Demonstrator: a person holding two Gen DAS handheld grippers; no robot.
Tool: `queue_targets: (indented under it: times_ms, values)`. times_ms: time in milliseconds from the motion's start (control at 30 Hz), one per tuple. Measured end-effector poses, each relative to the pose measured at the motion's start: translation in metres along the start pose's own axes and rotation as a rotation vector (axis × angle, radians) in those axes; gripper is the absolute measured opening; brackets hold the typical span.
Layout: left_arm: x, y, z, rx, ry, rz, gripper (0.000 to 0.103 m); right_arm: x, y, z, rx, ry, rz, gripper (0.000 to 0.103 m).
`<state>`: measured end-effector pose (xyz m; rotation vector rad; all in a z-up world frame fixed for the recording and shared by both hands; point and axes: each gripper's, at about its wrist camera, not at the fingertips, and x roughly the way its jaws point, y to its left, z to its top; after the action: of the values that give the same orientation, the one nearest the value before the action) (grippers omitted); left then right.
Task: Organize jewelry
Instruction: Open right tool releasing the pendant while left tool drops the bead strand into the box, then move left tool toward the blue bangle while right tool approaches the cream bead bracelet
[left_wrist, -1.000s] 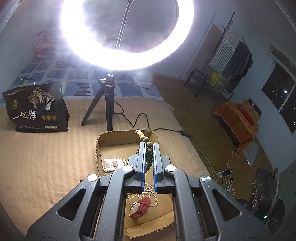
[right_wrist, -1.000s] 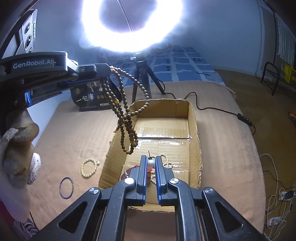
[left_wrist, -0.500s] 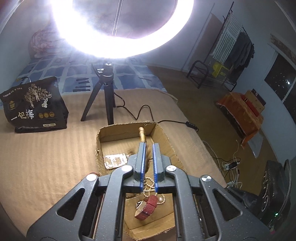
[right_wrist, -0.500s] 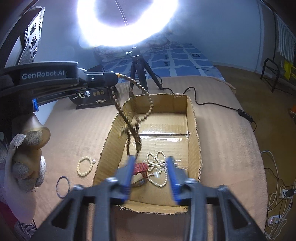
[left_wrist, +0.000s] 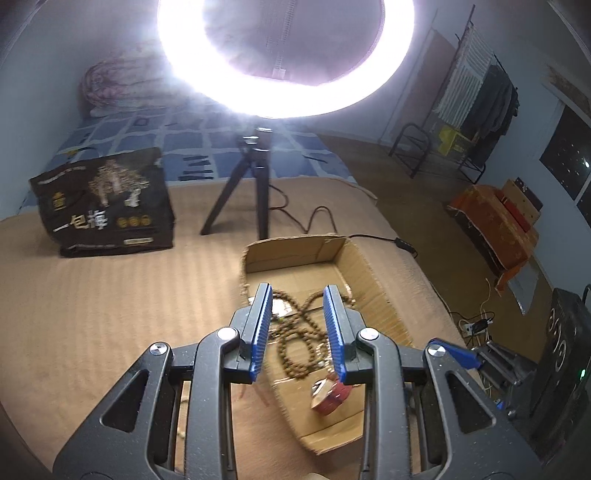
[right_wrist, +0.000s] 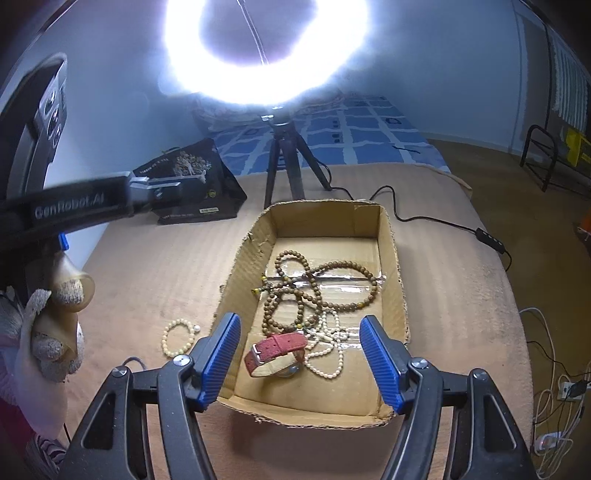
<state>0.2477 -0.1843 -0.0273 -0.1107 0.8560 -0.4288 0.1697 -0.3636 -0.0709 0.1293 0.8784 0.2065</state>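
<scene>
A cardboard box (right_wrist: 388, 236) (left_wrist: 369, 273) sits on the tan bedcover. Inside lie a long brown wooden bead necklace (right_wrist: 325, 280) (left_wrist: 299, 332), a white bead necklace (right_wrist: 332, 350) and a red-strapped watch (right_wrist: 277, 350) (left_wrist: 328, 395). A small cream bead bracelet (right_wrist: 177, 336) and a thin ring (right_wrist: 133, 363) lie on the cover left of the box. My left gripper (left_wrist: 299, 325) is open and empty above the box's near left part. My right gripper (right_wrist: 301, 354) is wide open and empty over the box's near end.
A ring light on a black tripod (right_wrist: 284, 162) (left_wrist: 251, 192) stands behind the box, its cable (right_wrist: 443, 221) running right. A black printed bag (left_wrist: 103, 206) (right_wrist: 192, 184) stands at back left. The bed edge drops off to the right, with cables on the floor (right_wrist: 554, 387).
My left gripper opened and let go of the brown bead necklace, which now lies in the box. My right gripper opened wide, from shut.
</scene>
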Motion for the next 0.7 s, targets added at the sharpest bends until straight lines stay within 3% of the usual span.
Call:
queue_targets:
  times_ms: [433,700]
  values:
    - [-0.050,0.084,-0.041,0.023,0.023,0.122,0.028,-0.007,0.021,0.003,0.058,-0.014,0.131,0.073]
    - [-0.062,0.128,-0.071,-0.006,0.062,0.127,0.028,-0.007,0.055,-0.005,0.046,-0.005,0.179,0.072]
